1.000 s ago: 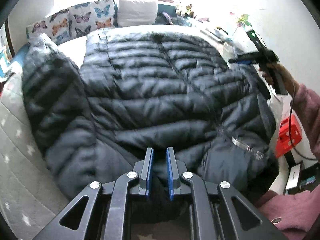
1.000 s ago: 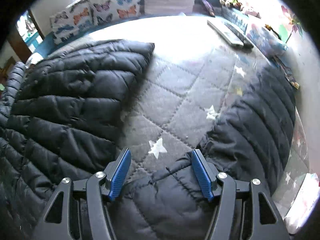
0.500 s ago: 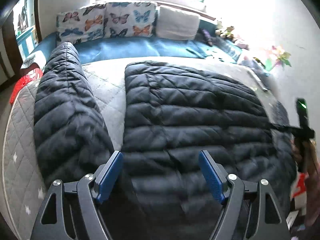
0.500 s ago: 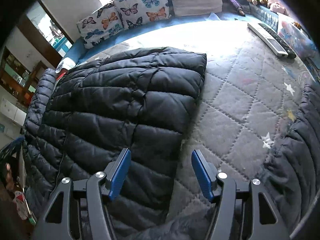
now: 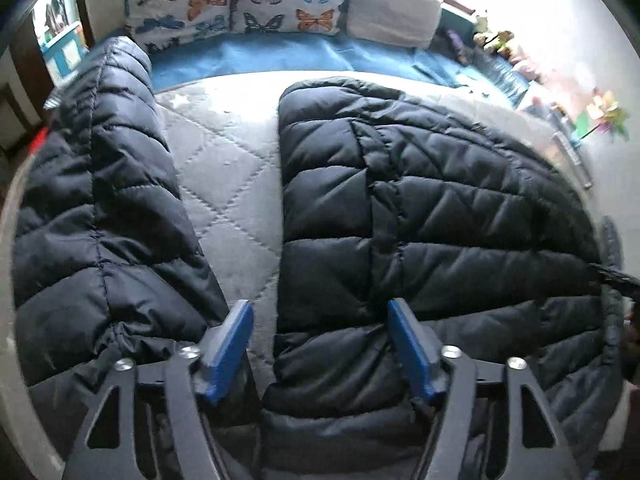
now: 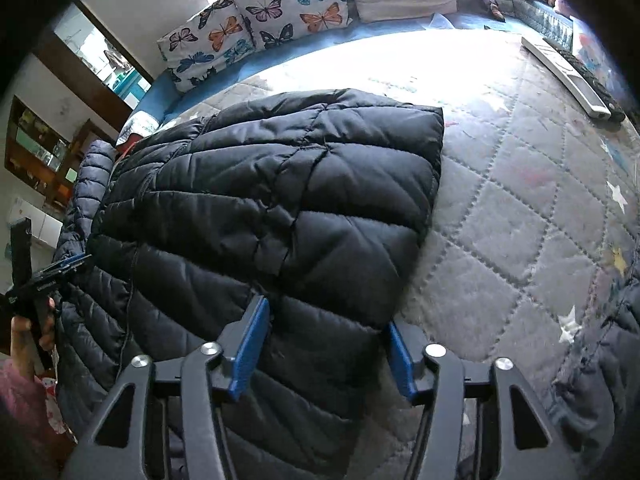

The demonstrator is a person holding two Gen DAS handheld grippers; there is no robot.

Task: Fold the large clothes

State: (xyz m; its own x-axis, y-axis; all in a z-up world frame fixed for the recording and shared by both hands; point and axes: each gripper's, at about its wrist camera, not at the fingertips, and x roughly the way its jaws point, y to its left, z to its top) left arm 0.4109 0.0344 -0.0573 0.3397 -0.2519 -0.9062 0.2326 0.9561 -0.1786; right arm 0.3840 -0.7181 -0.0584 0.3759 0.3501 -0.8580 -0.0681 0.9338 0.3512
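A black quilted puffer jacket lies spread on a grey quilted bed; one sleeve lies stretched out to its left. In the right wrist view the jacket body fills the middle and the other sleeve lies at the right edge. My left gripper is open and empty, over the jacket's near left edge. My right gripper is open and empty, over the jacket's near right edge. The left gripper also shows at the left of the right wrist view.
Butterfly cushions and a white pillow line the far side on a blue cover. Remote controls lie on the bed at the far right. Soft toys and a shelf unit are beyond the bed.
The left gripper went from shut to open and swung left toward the sleeve gap. The right gripper moved left from the sleeve and bare bed to over the jacket body.
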